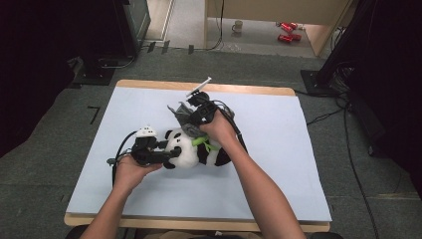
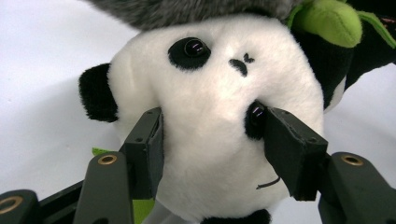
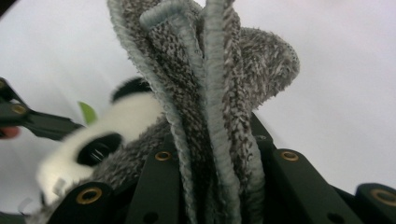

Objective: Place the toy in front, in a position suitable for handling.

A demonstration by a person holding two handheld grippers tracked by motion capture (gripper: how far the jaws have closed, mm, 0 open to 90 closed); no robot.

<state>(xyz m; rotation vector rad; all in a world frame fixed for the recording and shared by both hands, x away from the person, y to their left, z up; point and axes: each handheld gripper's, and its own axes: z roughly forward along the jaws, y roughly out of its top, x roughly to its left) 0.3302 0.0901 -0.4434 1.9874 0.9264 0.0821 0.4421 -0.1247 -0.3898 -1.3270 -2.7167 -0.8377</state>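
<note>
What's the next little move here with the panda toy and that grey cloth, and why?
Probably lower the right gripper a bit to wipe the grey cloth over the panda's head. Its jaws are shut on the bunched cloth, which already touches the head's top, while the left gripper clamps the head steady on the table.

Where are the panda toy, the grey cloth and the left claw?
panda toy point(image 2: 219, 116): left gripper view, white face below the nose.
grey cloth point(image 3: 215, 93): right gripper view, bunched folds above the jaws.
left claw point(image 2: 212, 154): left gripper view, midway between its fingertips on the panda's head.

mug (floor), red cans
</note>
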